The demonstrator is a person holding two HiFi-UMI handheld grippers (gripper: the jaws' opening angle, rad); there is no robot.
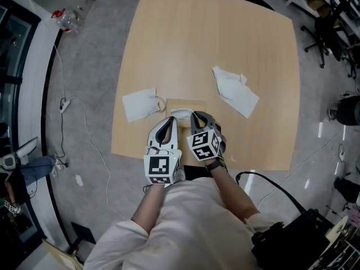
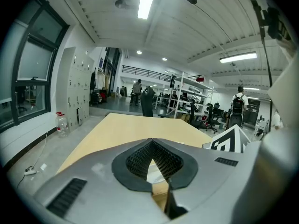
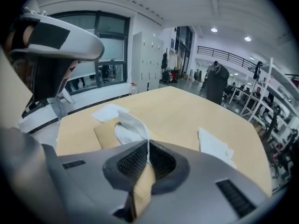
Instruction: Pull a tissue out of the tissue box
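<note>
A flat tan tissue box (image 1: 188, 103) lies near the front edge of the wooden table (image 1: 214, 44). A white tissue (image 1: 181, 113) sticks up from its slot. In the right gripper view that tissue (image 3: 131, 123) rises from the box (image 3: 106, 135) and runs between the pads of my right gripper (image 3: 148, 144), which is shut on it. In the head view the right gripper (image 1: 197, 115) sits over the box's near right side. My left gripper (image 1: 170, 120) is beside it at the box's near left edge. Its tips (image 2: 152, 143) meet with nothing visibly pinched; tissue and box show below them.
Two loose tissues lie on the table, one left of the box (image 1: 140, 103) and one to the right (image 1: 235, 91). The table's front edge (image 1: 169, 161) is just behind the grippers. A water bottle (image 1: 67, 20) and cables lie on the floor at left.
</note>
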